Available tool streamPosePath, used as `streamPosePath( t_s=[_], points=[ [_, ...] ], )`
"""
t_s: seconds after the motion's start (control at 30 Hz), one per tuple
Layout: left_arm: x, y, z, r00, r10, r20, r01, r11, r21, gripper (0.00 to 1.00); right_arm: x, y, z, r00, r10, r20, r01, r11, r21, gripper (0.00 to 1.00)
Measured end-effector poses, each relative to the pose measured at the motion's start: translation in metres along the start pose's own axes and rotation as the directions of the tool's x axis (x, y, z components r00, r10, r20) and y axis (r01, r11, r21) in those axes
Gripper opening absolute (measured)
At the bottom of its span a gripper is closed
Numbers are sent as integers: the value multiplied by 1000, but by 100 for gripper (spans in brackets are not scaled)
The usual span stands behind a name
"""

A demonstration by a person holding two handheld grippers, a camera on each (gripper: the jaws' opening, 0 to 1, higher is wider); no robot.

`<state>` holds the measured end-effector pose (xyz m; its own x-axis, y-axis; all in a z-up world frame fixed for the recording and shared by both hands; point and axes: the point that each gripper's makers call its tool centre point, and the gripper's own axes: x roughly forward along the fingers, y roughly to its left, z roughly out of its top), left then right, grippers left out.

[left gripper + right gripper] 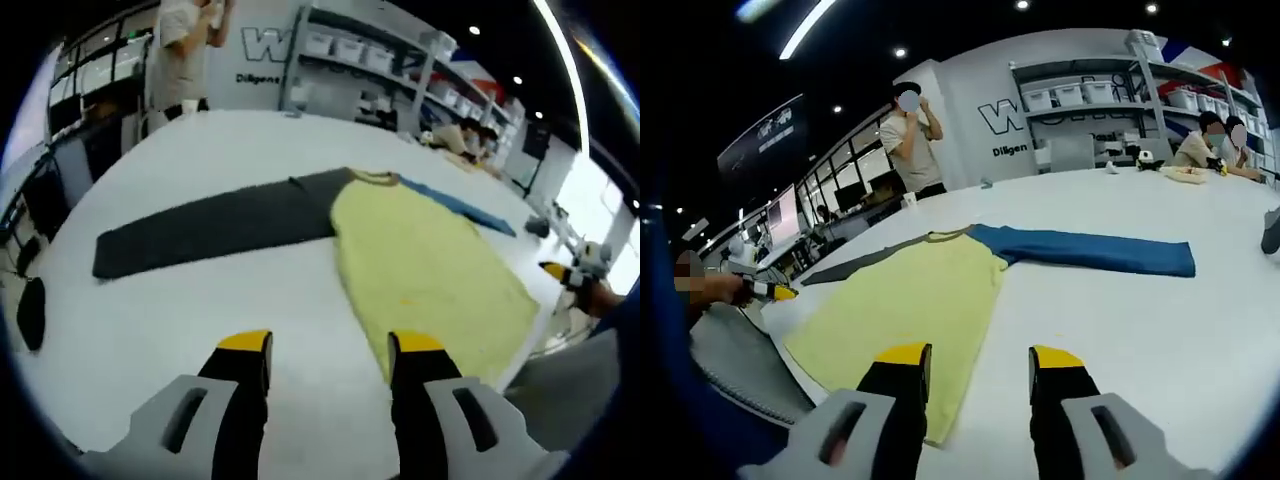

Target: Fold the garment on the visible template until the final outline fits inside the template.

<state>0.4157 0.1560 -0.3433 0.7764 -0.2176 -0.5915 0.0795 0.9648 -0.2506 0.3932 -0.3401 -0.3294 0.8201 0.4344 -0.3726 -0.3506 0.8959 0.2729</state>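
A long-sleeved shirt lies flat on the white table (180, 320). Its body is pale yellow (425, 265) (915, 295), one sleeve is dark grey (215, 225) (855, 263) and the other is blue (460, 205) (1090, 250); both sleeves are spread straight out. My left gripper (330, 345) hovers open just short of the yellow body's side hem, nothing between its yellow-tipped jaws. My right gripper (980, 355) is open too, over the body's opposite edge near the bottom hem. It also shows at the table's edge (560, 272), as does the left one (770, 292).
A person (185, 50) (908, 135) stands at the far side of the table. Shelves with white bins (370, 55) (1090, 95) line the back wall. People sit at the table's far end (1205, 145). A dark object (1272, 230) lies on the table by the blue sleeve's cuff. Monitors (70, 170) stand beside the table.
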Motion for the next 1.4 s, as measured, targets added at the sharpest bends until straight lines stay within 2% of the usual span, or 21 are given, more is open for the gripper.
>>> streamPosePath(
  t_s=[0.03,0.07,0.1,0.13,0.2,0.27,0.3,0.37,0.4,0.5,0.57,0.67,0.73,0.83,0.87,0.93,0.97,1.13,1.27,1.3,1.4],
  points=[
    [3,7,10,999,16,49,-13,998,-59,62,0,-2,2,1000,0,13,0,1000,3,45],
    [4,9,14,998,19,66,-14,997,-74,67,0,-2,4,1000,-1,18,1,1000,4,49],
    [6,21,31,990,37,137,-23,995,-99,71,2,-4,7,1000,-1,23,1,1000,8,55],
    [6,23,34,988,43,151,-29,995,-99,74,2,-5,7,1000,0,23,0,1000,6,61],
    [5,38,45,977,97,192,-81,993,-90,78,3,-12,10,1000,3,21,-2,1000,-18,68],
    [9,47,50,972,125,200,-110,990,-84,85,4,-16,12,1000,5,20,-4,999,-36,76],
    [10,61,53,966,164,198,-145,984,-105,91,6,-18,13,1000,10,19,-9,999,-40,79],
    [10,74,53,960,202,192,-179,975,-133,97,7,-21,13,1000,7,12,-6,999,-44,85],
    [11,94,55,950,241,199,-210,964,-165,99,7,-24,14,1000,2,12,-2,999,-48,88],
    [10,117,55,933,298,201,-246,938,-245,99,8,-29,17,1000,-2,21,3,999,-50,98],
    [12,134,55,925,319,208,-255,925,-282,99,7,-32,19,1000,5,18,-4,998,-58,99],
    [17,147,53,924,328,195,-254,910,-327,98,11,-30,18,1000,19,-1,-19,996,-89,99],
    [22,156,51,929,324,181,-251,909,-334,93,15,-26,16,999,36,-32,-40,991,-130,99],
    [25,158,50,933,317,171,-251,913,-323,83,18,-25,16,997,61,-54,-69,985,-158,99],
    [33,160,44,941,312,131,-258,912,-319,79,25,-12,16,992,88,-87,-103,976,-193,99],
    [40,164,42,945,309,105,-262,912,-316,75,29,-9,14,990,99,-105,-119,971,-207,99],
    [39,167,45,940,320,121,-274,917,-291,70,30,-8,14,989,102,-106,-123,970,-209,99],
    [35,179,43,920,380,99,-328,883,-335,46,34,2,19,988,127,-87,-140,974,-177,99],
    [30,196,37,890,449,84,-400,855,-330,25,36,3,17,987,129,-91,-143,975,-171,98],
    [30,196,37,890,449,84,-400,854,-334,23,36,3,17,987,129,-92,-144,975,-169,98],
    [26,204,36,869,486,89,-427,829,-362,18,35,3,16,988,126,-92,-140,977,-159,97]
  ],
)
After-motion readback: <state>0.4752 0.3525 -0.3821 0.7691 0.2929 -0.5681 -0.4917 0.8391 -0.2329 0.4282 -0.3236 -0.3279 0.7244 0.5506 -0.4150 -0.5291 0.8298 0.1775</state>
